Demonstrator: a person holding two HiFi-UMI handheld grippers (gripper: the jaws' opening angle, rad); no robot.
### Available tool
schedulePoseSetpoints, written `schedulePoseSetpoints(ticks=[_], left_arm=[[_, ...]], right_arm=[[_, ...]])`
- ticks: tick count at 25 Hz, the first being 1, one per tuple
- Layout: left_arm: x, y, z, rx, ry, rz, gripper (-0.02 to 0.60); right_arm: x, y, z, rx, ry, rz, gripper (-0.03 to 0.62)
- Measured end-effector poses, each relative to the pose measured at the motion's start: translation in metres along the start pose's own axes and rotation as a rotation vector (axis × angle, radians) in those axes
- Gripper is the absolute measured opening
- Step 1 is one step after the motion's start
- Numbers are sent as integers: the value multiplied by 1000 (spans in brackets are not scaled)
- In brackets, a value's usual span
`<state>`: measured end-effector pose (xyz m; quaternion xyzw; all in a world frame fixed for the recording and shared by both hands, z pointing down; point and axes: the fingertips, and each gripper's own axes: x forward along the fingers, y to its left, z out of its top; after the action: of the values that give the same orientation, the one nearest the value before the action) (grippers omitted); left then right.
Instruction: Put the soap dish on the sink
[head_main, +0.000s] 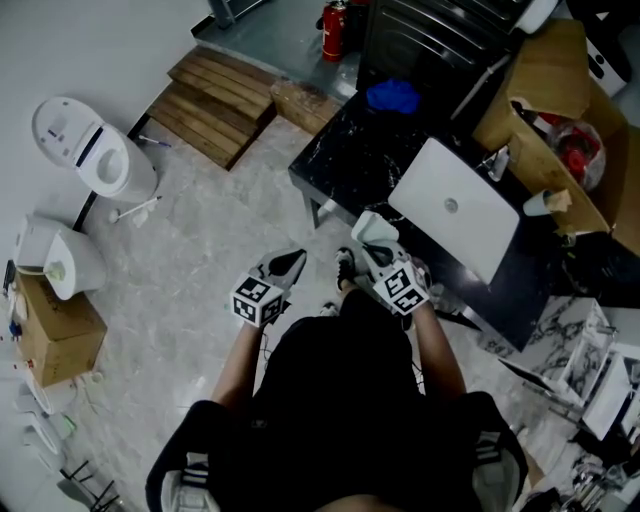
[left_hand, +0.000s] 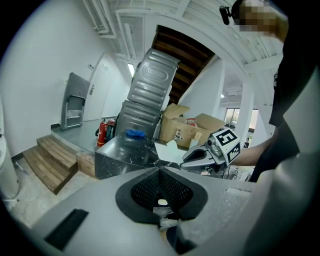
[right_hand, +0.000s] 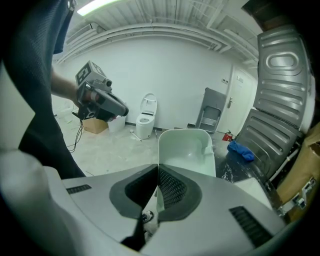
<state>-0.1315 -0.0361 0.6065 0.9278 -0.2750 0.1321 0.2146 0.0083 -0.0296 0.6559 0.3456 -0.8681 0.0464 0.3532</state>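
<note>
The pale green soap dish (head_main: 372, 228) is held by one edge in my right gripper (head_main: 374, 247), in the air just off the near-left corner of the black marble counter (head_main: 345, 160). In the right gripper view the dish (right_hand: 187, 152) stands upright past the shut jaws (right_hand: 158, 167). The white rectangular sink (head_main: 458, 212) lies on the counter to the right of the dish. My left gripper (head_main: 289, 266) hovers beside the right one, shut (left_hand: 159, 170) with nothing between its pads. From the left gripper view, the right gripper (left_hand: 210, 152) is off to the right.
A blue cloth (head_main: 392, 96) lies at the counter's far end. Cardboard boxes (head_main: 560, 120) stand behind the sink. A toilet (head_main: 95, 155), wooden steps (head_main: 215, 100) and a fire extinguisher (head_main: 333, 30) are on the floor to the left and back.
</note>
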Motion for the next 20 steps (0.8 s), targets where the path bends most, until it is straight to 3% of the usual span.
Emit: schedulePoseSetpoints(ticks=[14,20], left_arm=[[31,20,23,-7,12,18,0],[43,43,39,-7,17,42,0]], right_arm=[[20,-40,-9,18,10,30,-3],[38,-63,5,4,1,53,-3]])
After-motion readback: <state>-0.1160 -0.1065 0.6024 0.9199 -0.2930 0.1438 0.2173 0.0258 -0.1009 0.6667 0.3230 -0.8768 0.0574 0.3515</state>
